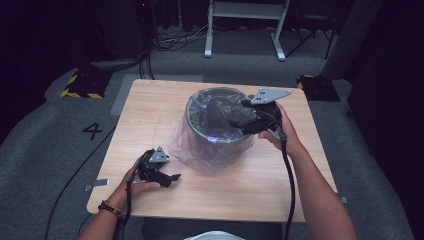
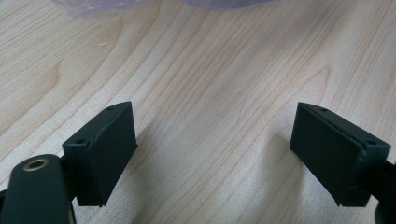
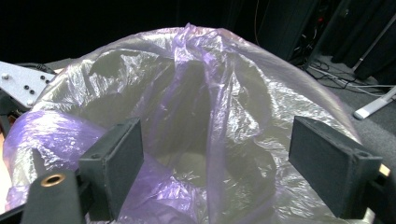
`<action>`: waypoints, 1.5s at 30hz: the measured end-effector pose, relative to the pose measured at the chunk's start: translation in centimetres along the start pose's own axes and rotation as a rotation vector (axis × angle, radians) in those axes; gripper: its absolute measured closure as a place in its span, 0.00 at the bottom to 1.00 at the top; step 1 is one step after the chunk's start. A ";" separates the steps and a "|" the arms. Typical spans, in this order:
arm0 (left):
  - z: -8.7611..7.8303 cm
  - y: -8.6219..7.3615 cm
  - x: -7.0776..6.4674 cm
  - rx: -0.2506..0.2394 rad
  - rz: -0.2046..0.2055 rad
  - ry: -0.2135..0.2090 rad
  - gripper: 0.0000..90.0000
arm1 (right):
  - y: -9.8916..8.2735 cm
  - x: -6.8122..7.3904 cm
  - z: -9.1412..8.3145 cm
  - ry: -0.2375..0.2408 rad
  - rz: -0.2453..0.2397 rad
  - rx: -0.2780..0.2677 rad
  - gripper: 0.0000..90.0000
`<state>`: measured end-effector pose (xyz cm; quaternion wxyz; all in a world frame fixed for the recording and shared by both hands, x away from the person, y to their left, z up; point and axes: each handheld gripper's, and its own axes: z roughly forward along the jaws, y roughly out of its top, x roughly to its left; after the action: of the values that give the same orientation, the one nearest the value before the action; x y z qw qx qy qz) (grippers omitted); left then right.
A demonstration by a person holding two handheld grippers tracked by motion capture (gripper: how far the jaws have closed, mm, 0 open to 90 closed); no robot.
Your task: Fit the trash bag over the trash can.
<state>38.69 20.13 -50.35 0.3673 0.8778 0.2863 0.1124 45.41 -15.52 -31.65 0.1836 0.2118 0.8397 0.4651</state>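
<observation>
The bin point(image 1: 218, 120) stood near the middle of the table point(image 1: 150, 100), a thin purple bag point(image 1: 190, 145) draped in and over it, with loose plastic spilling down its near-left side onto the wood. The step in hand looked like lining the bin: seating the bag inside and getting its mouth spread over the rim. The right gripper point(image 1: 235, 123) hovered at the bin's right rim, pointed in over the opening, and its own view looked straight into the bag point(image 3: 201, 107), where a crumpled fold ran down the middle of the hollow. Its jaws stood wide apart with plastic between and behind them but nothing pinched (released, as far as could be judged). The left gripper point(image 1: 172, 178) rested low on the table, well to the near-left of the bin, its jaws likewise spread over bare wood point(image 2: 210, 93) and grasping nothing; the edge of the bag point(image 2: 93, 5) lay just ahead of it. The next move probably called for the right gripper to close on the film at the rim or on that inner fold and pull it out over the edge, gently, since such film tears and slips easily. The left would likely need to come up and gather the slack on its side, or steady the bin, which looked light enough to shift.
</observation>
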 end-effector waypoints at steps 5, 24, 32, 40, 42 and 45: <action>0.0 0.0 0.0 -0.001 0.000 0.000 0.16 | 0.3 0.1 0.4 0.010 -0.001 0.029 0.20; 0.0 0.0 0.0 -0.001 0.000 0.000 0.16 | 1.1 -0.5 2.0 0.041 -0.004 0.119 0.22; 0.0 0.0 0.0 -0.001 0.000 0.000 0.16 | 1.0 -0.6 2.9 0.048 0.009 0.170 0.22; 0.0 0.0 0.0 0.000 0.000 0.001 0.16 | 1.0 -0.9 3.5 0.039 0.019 0.206 0.25; 0.0 0.0 0.0 -0.001 0.000 0.000 0.16 | 0.9 -0.9 3.7 0.037 0.018 0.223 0.25; 0.0 0.0 0.0 -0.001 0.000 0.000 0.16 | 0.9 -1.0 4.0 0.043 0.017 0.247 0.24</action>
<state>38.69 20.12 -50.36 0.3679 0.8776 0.2862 0.1125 48.41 -12.77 -32.76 0.1341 0.2298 0.8926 0.3640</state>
